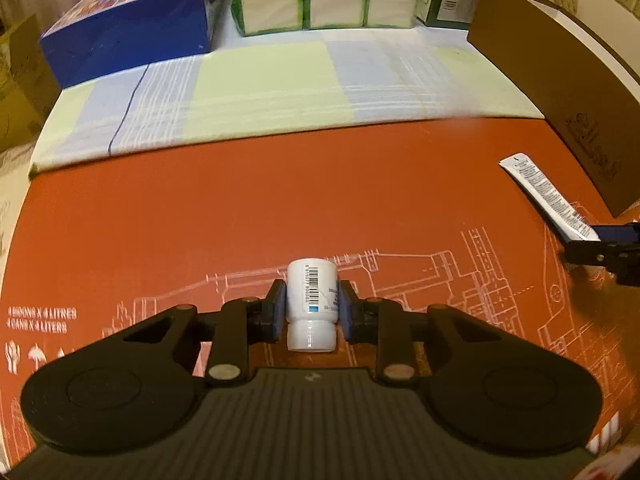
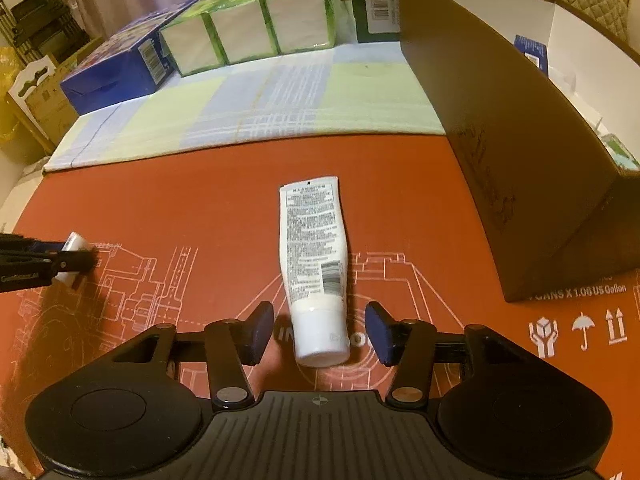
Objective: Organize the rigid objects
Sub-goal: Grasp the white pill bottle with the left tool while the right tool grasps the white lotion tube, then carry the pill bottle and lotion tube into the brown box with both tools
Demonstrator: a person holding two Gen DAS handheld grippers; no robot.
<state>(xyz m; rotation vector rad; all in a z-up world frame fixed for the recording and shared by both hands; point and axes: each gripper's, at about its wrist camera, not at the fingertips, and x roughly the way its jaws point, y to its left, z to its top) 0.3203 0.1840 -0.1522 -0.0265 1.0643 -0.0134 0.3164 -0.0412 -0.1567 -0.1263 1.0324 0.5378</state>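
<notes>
My left gripper (image 1: 312, 310) is shut on a small white bottle (image 1: 312, 300) with a barcode label, lying on its side on the red cardboard sheet (image 1: 240, 220). In the right wrist view the bottle (image 2: 74, 244) shows at the far left between the left gripper's fingers. My right gripper (image 2: 318, 330) is open, with its pads on either side of the cap end of a white tube (image 2: 314, 256) that lies flat on the red sheet; the pads do not touch it. The tube (image 1: 548, 196) and the right gripper (image 1: 600, 246) show at the right of the left wrist view.
A tall brown open cardboard box (image 2: 500, 152) stands at the right, with items inside. A checked cloth (image 2: 260, 108) lies beyond the red sheet. At the back are a blue box (image 2: 116, 68), a green tissue pack (image 2: 248, 28) and a dark box (image 2: 374, 4).
</notes>
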